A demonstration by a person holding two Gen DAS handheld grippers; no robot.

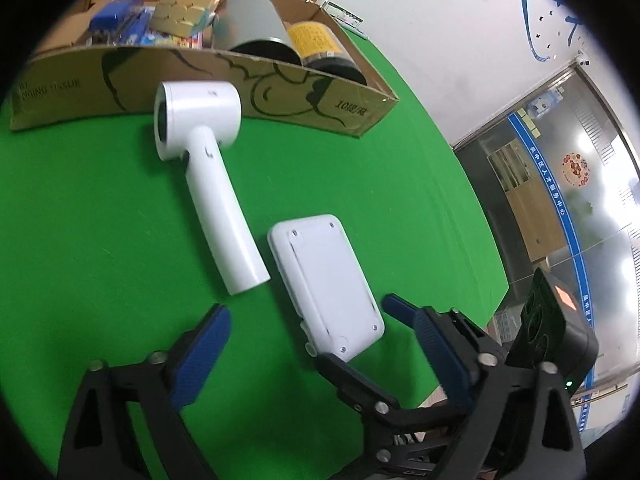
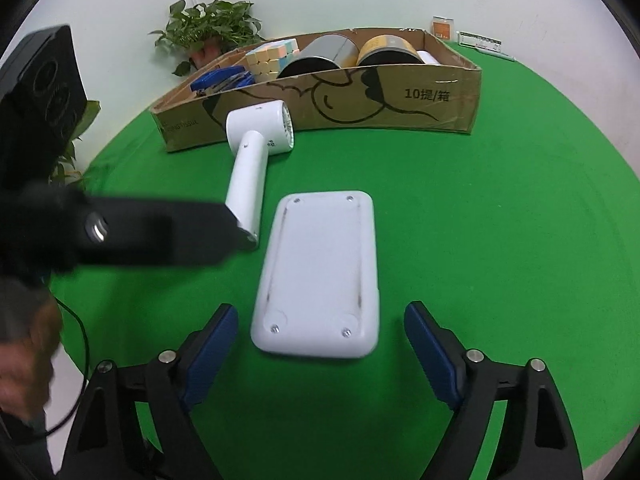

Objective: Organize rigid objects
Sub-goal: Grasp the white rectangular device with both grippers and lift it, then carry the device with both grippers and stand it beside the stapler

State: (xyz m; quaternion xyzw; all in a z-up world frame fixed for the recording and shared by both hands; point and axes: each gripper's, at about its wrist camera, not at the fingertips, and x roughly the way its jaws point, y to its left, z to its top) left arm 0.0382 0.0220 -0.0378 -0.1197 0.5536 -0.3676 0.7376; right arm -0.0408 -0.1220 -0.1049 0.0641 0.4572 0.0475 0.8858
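Observation:
A flat white device (image 2: 320, 272) lies underside up on the green table, its near end between the blue pads of my right gripper (image 2: 320, 310). That gripper is open, with a gap on each side. A white handheld dryer (image 2: 256, 140) lies to its left, head against the cardboard box (image 2: 400, 100). In the left wrist view my left gripper (image 1: 306, 308) hangs open over the device (image 1: 324, 280), beside the dryer (image 1: 200, 140), touching neither. One black finger (image 1: 352, 376) of the right gripper shows at the device's near corner.
The box (image 1: 280, 92) holds a pastel cube (image 1: 188, 4), a grey canister (image 1: 256, 24), a yellow-labelled canister (image 1: 320, 44) and a blue stapler (image 1: 116, 12). A potted plant (image 2: 208, 28) stands behind it. The table's edge (image 1: 460, 200) curves on the right. A person's hand (image 2: 24, 360) is at lower left.

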